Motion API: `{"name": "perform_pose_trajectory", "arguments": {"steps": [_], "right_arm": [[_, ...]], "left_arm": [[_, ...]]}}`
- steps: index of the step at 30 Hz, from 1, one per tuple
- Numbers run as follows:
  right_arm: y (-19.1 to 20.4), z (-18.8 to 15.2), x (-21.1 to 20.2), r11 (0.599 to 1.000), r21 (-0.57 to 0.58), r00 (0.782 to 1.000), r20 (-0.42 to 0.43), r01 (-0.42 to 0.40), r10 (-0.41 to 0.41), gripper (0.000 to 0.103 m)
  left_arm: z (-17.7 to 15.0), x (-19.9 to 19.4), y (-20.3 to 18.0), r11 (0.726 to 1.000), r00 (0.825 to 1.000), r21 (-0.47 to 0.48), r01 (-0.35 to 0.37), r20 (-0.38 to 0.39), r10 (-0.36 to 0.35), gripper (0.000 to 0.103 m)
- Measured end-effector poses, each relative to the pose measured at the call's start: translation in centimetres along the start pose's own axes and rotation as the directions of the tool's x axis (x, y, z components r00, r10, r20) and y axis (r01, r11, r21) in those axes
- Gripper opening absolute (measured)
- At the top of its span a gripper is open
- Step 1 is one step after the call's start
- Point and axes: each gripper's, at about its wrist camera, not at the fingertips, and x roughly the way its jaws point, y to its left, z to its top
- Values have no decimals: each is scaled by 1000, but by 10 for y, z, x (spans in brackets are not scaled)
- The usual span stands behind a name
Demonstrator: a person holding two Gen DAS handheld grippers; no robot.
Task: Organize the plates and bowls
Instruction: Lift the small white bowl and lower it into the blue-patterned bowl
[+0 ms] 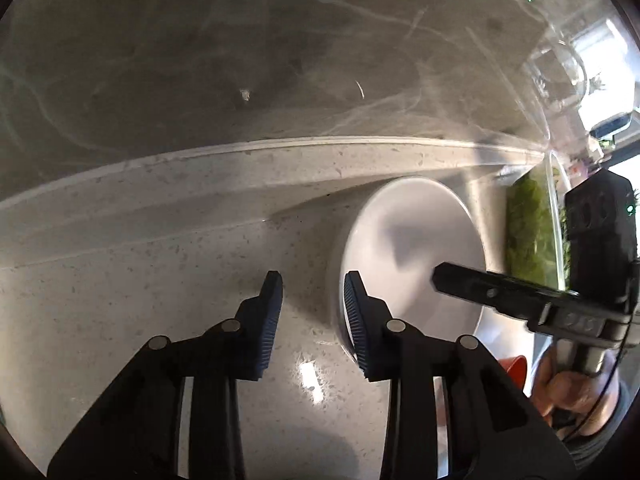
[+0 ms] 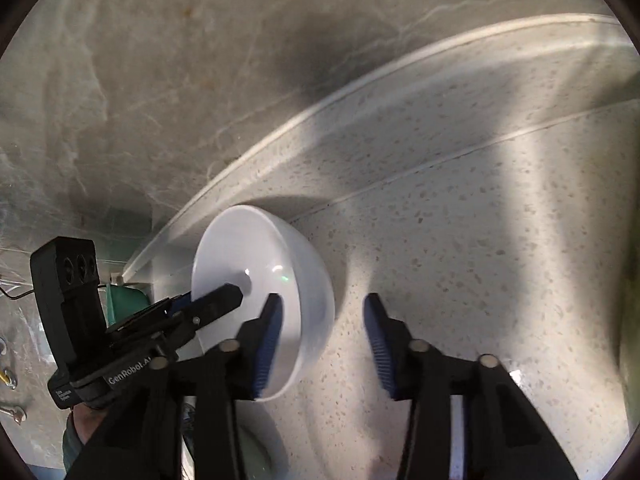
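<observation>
In the left wrist view, the left tongs (image 1: 313, 280) point down at a pale speckled table (image 1: 160, 280). A white bowl (image 1: 412, 252) stands on the table near the marbled wall (image 1: 200, 60). The right finger of the left tongs lies over the bowl's near left rim, on its inner side, while the left finger stands outside the bowl over bare table. The jaws are partly open with the bowl's wall between them; the pads do not visibly press on it. From the right, the right tongs (image 1: 440, 280) reach in over the bowl's hollow, carried by a hand (image 1: 568, 396). Behind the bowl sits a clear container of green leaves (image 1: 532, 232). No writing can be read here.

In the right wrist view, the right tongs (image 2: 324, 308) are likewise partly open. Their left finger sits inside the bowl (image 2: 256, 264), over its near right rim; the right finger is outside, over the table (image 2: 480, 240). The bowl's wall is between the pads, with a clear gap to the outer one. The left tongs (image 2: 236, 296) come in from the left, over the opposite rim. Their body bears the white lettering "GenRobot.AI". A green object (image 2: 124, 304) shows behind them.
</observation>
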Motion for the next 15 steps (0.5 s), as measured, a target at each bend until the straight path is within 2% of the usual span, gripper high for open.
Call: {"name": "perform_pose_trajectory", "arguments": {"steps": [2, 3, 4, 6, 15], "right_arm": [[-1, 0, 4, 1000, 5, 1000, -5, -1, 1, 38], [-2, 0, 5, 1000, 7, 1000, -8, -2, 2, 30], [-2, 1, 7, 1000, 8, 1000, -11, -6, 6, 22], [-1, 0, 10, 1000, -4, 1000, -22, -19, 19, 19], [0, -2, 1, 1000, -16, 1000, -16, -26, 26, 18]], "left_arm": [[-1, 4, -3, 1000, 1000, 16, -5, -10, 5, 27], [-3, 4, -5, 1000, 1000, 24, -5, -14, 5, 22], [-4, 5, -8, 999, 1000, 33, -7, -18, 8, 20], [-9, 5, -15, 999, 1000, 42, -11, -16, 11, 13], [-9, -1, -22, 1000, 1000, 24, -14, -11, 15, 10]]}}
